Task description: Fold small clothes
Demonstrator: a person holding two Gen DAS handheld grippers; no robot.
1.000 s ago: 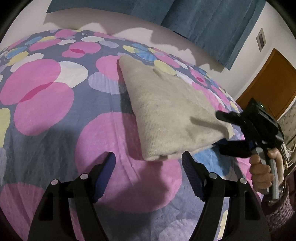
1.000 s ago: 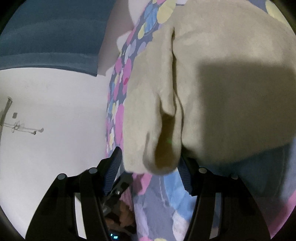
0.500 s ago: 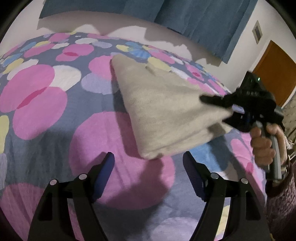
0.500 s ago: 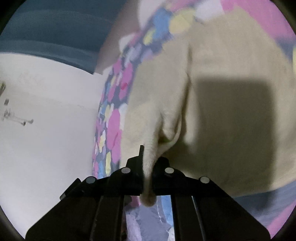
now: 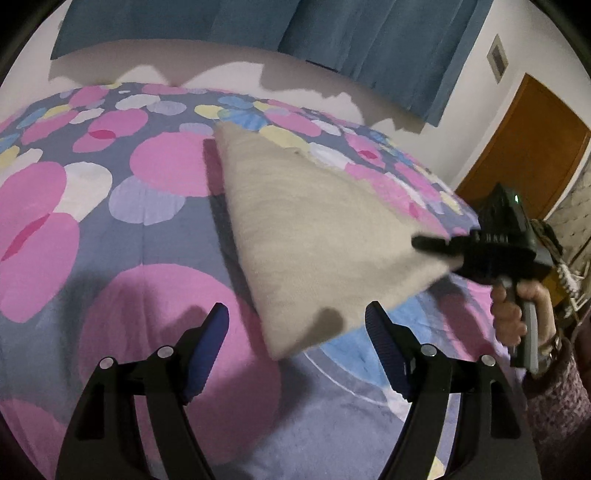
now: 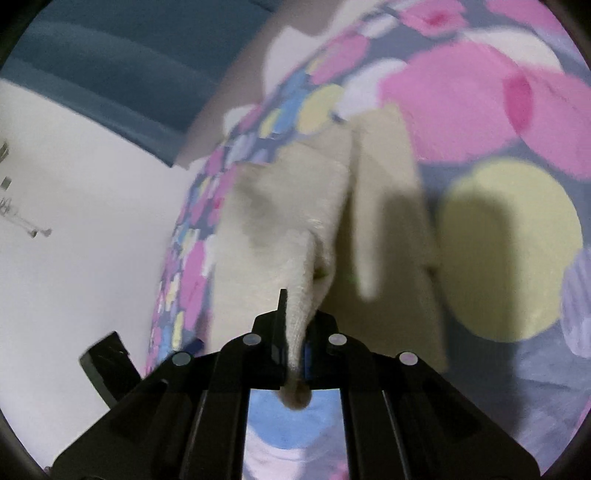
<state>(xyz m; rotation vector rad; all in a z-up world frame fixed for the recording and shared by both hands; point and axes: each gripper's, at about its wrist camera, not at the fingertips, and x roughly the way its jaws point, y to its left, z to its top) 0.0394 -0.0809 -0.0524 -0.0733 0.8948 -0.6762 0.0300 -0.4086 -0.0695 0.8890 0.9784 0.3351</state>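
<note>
A folded beige garment (image 5: 306, 236) lies on the bed, its right corner lifted off the cover. My right gripper (image 5: 424, 243) is shut on that corner; a hand holds its handle at the right of the left wrist view. From the right wrist view the right gripper (image 6: 295, 343) pinches a beige fold (image 6: 303, 280), and the cloth stretches away toward the far side. My left gripper (image 5: 295, 339) stands open just in front of the garment's near corner, nothing between its blue pads (image 5: 207, 347).
The bed cover (image 5: 110, 229) is grey-blue with pink, yellow and white circles. Blue curtains (image 5: 332, 33) hang on the white wall behind. A brown door (image 5: 524, 147) stands at the right. A sleeve (image 5: 554, 398) sits at the lower right.
My right gripper closed on the garment's right corner and pulled it up and to the right, stretching the cloth into a taut triangle. The left gripper stayed open and shifted slightly.
</note>
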